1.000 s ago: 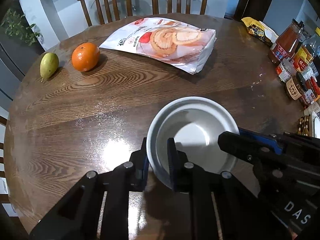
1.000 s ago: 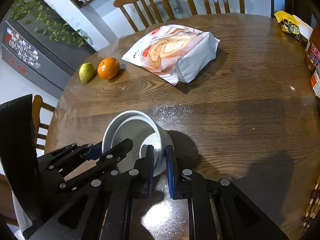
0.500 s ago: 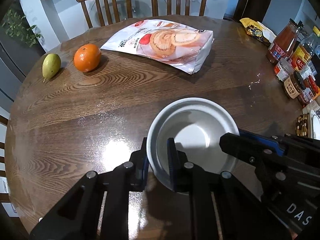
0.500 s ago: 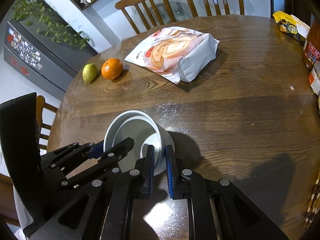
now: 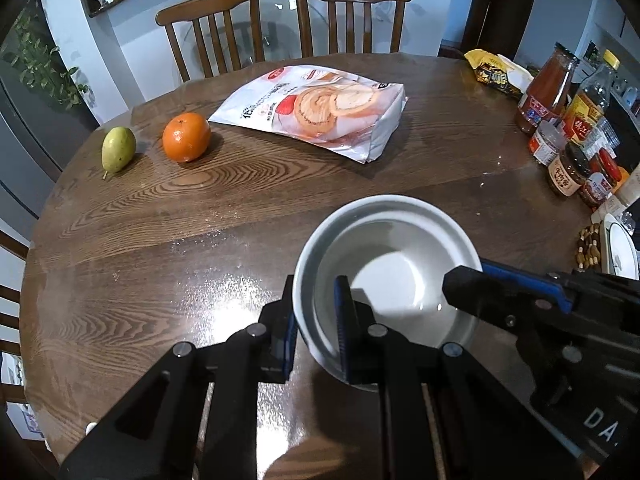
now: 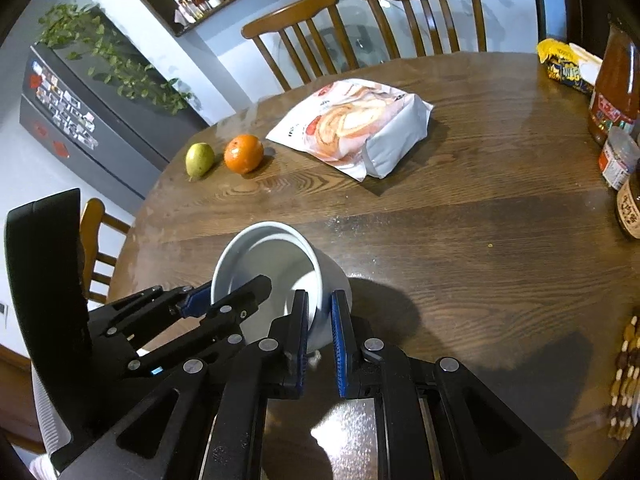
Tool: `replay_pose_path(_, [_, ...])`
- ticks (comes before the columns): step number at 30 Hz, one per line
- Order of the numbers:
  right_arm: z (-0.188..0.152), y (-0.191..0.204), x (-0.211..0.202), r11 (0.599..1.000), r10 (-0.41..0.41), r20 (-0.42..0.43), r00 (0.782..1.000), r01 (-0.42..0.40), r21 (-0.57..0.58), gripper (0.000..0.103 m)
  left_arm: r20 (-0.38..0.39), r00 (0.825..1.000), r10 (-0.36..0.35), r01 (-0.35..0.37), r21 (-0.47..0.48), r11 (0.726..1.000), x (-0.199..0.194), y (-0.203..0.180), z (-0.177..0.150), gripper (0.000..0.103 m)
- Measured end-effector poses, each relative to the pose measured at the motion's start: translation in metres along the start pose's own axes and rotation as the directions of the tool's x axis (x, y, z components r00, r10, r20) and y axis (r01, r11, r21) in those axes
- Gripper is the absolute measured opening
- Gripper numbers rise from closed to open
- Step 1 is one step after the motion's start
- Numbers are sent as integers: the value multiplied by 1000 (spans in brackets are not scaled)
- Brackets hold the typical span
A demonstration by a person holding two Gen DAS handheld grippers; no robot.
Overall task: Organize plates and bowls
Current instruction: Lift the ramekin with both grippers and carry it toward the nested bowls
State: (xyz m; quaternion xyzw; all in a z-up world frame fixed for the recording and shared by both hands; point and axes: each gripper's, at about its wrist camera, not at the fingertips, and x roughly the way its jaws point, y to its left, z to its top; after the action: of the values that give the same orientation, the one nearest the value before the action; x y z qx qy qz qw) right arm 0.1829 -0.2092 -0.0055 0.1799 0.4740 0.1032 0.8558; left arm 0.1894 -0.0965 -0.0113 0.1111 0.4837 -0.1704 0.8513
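Left wrist: bowl (image 5: 400, 264) now farther from bag (image 5: 316, 110)

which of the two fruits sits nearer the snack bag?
The round orange fruit: it lies between the green pear and the white-and-pink snack bag, the pear out toward the table edge.

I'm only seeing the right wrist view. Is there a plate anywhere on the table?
Observer: Yes. The left wrist view shows a white plate at the table edge, far right of that view, beside a beaded mat.
Operator: Anything inside the bowl?
Observer: No, the bowl bottom shows bare white.
Operator: What's behind the red sauce bottle?
Observer: A clear bottle with a yellow cap stands just right of the sauce bottle.
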Motion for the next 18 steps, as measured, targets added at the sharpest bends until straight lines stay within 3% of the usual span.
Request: replay_pose_path(18, [-33,11,-43,1000,20,51,998,-19,-16,13,69,997,16,-17,21,1000,-50,-14,-30,14])
